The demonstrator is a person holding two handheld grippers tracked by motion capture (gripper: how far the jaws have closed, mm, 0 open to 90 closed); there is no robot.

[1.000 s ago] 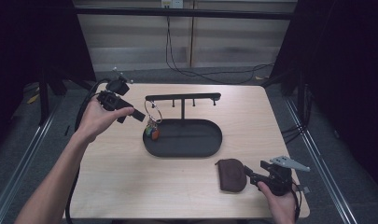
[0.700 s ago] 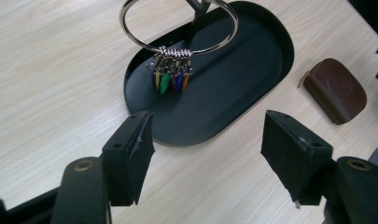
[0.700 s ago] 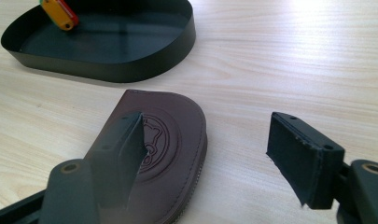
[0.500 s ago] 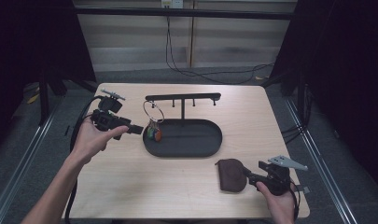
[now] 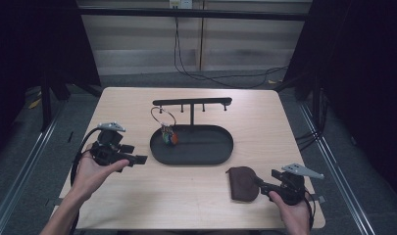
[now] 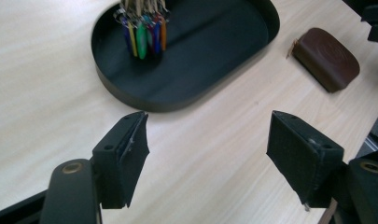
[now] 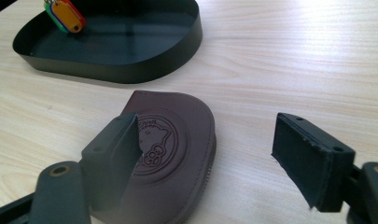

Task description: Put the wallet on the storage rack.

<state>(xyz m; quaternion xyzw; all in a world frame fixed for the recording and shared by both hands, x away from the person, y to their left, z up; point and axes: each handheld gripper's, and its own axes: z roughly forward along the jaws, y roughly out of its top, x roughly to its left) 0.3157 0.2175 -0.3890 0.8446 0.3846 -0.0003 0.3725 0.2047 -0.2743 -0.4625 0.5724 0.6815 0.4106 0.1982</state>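
High view: left gripper [image 5: 143,159], right gripper [image 5: 259,181] just opening wide, nothing gripped.

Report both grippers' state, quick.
Left gripper: open, holding nothing.
Right gripper: open, brown pouch lying between its jaws, not gripped.

I see a black cable [image 5: 220,76] trailing across the grey floor [image 5: 137,78] at the frame's top centre.

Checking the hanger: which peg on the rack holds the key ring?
The leftmost peg on the rack holds the key ring; its coloured tags hang into the tray. The other pegs are bare.
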